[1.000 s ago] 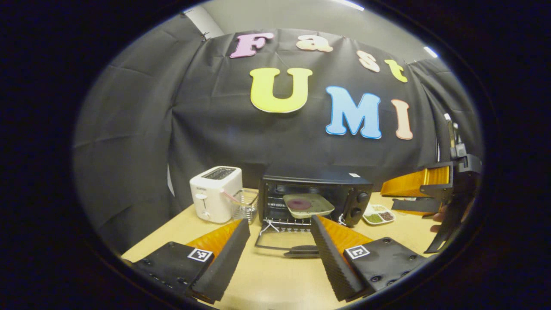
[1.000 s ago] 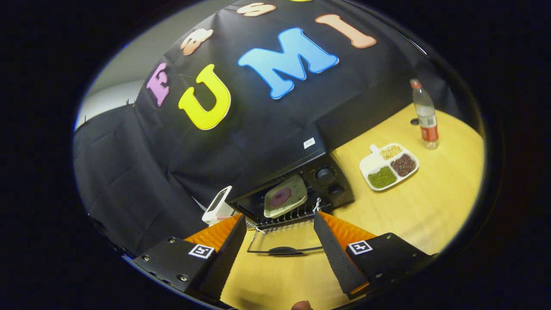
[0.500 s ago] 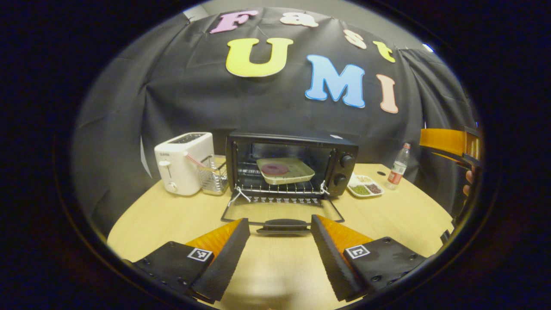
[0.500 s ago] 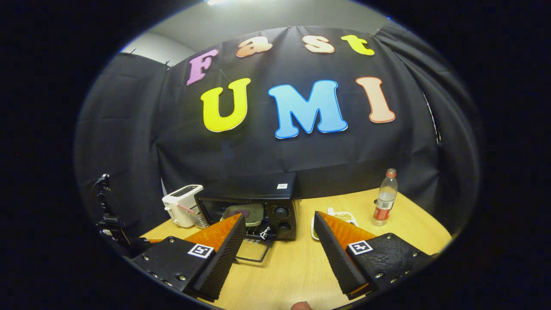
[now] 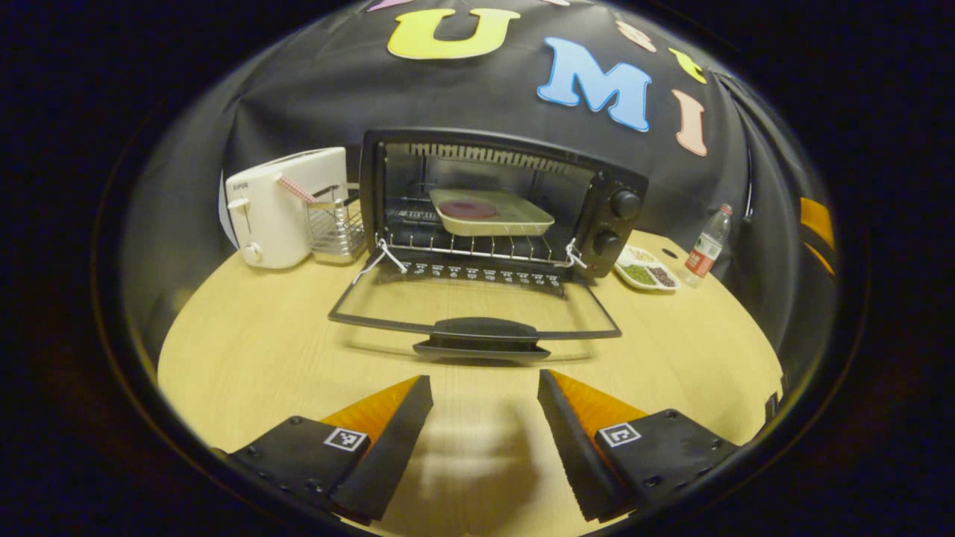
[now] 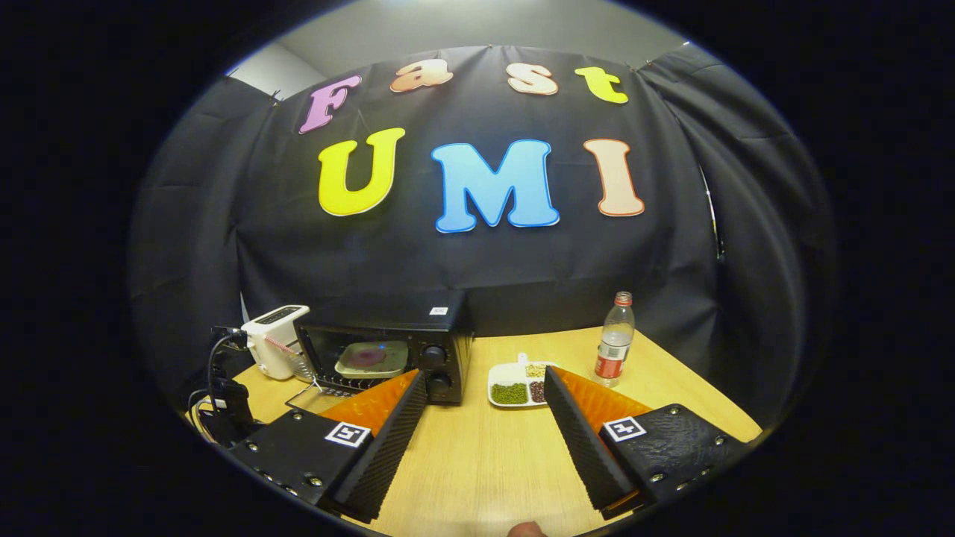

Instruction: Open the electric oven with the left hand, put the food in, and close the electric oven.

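One tray [image 5: 492, 212] of food sits inside the open oven [image 5: 612, 179].

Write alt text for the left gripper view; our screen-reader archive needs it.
A black electric oven stands with its door folded down flat, a tray of food on its rack. The open left hand-held gripper hovers just short of the door handle. A white toaster stands beside the oven.

We cannot make out what the small mauve item [image 5: 464, 209] on the tray [image 5: 492, 221] in the oven [image 5: 619, 186] is. In the right gripper view our left finger [image 6: 377, 436] hides the oven door, and the divided dish's [image 6: 513, 389] contents are too small to tell
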{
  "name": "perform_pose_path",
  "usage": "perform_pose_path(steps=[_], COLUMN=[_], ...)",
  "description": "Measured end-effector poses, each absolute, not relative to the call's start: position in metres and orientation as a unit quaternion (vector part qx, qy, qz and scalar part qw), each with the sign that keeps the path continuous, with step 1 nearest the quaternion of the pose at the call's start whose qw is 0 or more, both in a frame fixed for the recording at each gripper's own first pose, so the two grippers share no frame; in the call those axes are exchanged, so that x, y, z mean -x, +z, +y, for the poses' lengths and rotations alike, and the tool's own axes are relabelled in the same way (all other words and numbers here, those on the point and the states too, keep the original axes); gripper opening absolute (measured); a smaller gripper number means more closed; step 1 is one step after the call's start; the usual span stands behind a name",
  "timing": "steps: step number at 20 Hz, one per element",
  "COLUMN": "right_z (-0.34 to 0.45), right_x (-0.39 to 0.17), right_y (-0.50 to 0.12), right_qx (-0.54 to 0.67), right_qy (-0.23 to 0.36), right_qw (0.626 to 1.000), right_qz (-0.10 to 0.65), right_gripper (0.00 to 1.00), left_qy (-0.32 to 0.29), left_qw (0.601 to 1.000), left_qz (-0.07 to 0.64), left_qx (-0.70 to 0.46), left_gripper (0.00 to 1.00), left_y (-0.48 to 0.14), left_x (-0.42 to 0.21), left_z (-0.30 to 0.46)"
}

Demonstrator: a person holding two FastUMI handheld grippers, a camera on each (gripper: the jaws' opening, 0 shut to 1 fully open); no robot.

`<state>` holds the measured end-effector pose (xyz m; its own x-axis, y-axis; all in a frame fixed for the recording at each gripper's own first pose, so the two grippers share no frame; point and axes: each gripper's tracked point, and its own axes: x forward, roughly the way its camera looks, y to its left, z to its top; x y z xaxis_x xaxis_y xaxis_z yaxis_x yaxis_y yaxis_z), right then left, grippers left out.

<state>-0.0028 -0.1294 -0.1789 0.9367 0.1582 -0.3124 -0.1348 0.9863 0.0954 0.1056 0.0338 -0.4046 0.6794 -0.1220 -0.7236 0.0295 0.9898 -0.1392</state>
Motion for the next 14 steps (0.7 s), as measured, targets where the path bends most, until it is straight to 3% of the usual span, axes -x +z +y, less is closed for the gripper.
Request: perform_pose_path(steps=[6,14], right_z=[-0.15,-0.144], right_x=[0.002,0.004], right_y=[-0.18,-0.177], right_qx=[-0.033,-0.016], right_qy=[0.035,0.037], right_qw=[0.985,0.986], right_qz=[0.165,0.164], right_gripper=[0.98,0.98], left_qy=[-0.043,-0.04], left_qw=[0.906,0.911], left_qz=[0.42,0.411], left_qx=[0.032,0.003], left_gripper=[1.0,0.97], left_y=[-0.428,-0.433], left_x=[-0.123,-0.135], left_z=[0.03,0.031])
